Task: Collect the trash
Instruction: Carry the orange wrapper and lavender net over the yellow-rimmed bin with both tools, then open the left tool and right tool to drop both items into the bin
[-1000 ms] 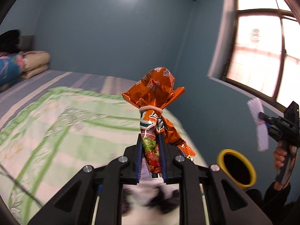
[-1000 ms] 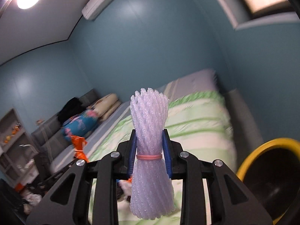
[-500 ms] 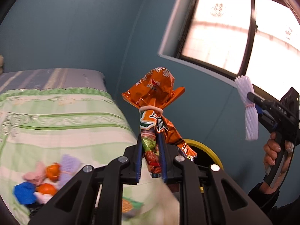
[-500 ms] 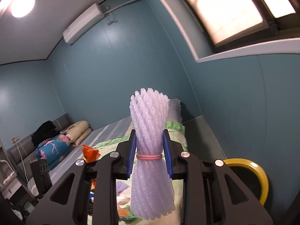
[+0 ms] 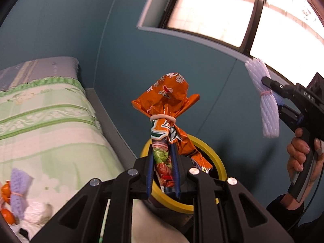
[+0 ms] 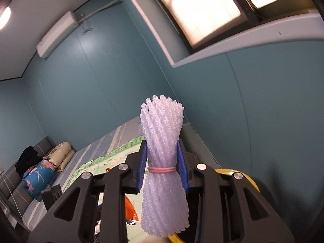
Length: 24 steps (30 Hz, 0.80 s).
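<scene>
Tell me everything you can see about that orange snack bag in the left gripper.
The orange snack bag is a crinkly, shiny foil wrapper, bunched and cinched mid-length by a pale rubber band. Its orange top flares upward; the lower part shows green, red and white print. It stands roughly upright, pinched between the blue pads of the left gripper, above the yellow-rimmed bin. Nothing else touches it.

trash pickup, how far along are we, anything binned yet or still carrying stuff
Done: nothing shows as dropped in the yellow-rimmed bin; its inside is mostly hidden.
In hand: the left tongs pinch an orange snack bag over the bin. The right tongs hold a white foam net roll, their jaws opening, the roll between them.
Left: a purple foam net and orange scraps lie on the bed.
</scene>
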{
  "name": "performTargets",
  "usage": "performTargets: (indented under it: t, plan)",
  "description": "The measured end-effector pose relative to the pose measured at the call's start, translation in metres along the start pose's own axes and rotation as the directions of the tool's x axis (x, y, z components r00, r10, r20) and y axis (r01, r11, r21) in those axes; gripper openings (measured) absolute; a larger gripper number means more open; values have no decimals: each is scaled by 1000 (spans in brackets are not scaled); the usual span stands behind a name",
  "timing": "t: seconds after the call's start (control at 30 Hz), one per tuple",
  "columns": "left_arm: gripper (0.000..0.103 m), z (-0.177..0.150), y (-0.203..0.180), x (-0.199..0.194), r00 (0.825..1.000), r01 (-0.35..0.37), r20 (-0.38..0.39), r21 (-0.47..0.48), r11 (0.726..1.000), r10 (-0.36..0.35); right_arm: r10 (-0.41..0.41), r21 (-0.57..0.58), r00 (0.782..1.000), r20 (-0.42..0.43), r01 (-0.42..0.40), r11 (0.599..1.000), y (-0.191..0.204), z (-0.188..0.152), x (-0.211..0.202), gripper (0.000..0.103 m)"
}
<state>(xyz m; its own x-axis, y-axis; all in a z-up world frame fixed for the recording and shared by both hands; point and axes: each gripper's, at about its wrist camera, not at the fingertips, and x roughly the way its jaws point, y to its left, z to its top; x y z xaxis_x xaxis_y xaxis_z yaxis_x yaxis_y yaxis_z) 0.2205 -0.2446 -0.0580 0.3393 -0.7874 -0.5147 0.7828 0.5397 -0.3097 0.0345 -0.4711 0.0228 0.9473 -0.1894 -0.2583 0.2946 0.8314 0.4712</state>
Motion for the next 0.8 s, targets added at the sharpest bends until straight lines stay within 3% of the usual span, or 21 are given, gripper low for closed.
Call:
performTargets:
  t: [0.4, 0.57, 0.73, 0.8]
  plan:
    - [15, -22, -24, 75, 992, 3, -127, 17, 1000, -1, -149, 55, 979, -140, 158, 986, -44, -9, 52, 28]
    - [15, -33, -30, 98, 985, -20, -171, 28, 999, 24, -174, 75, 963, -207, 193, 978, -62, -21, 73, 28]
    - [15, -36, -28, 110, 981, -12, -194, 13, 1000, 14, -180, 87, 958, -222, 203, 975, -70, -27, 76, 30]
    - [21, -38, -30, 111, 980, -12, -197, 4, 1000, 12, -178, 91, 958, -223, 202, 975, -66, -22, 80, 36]
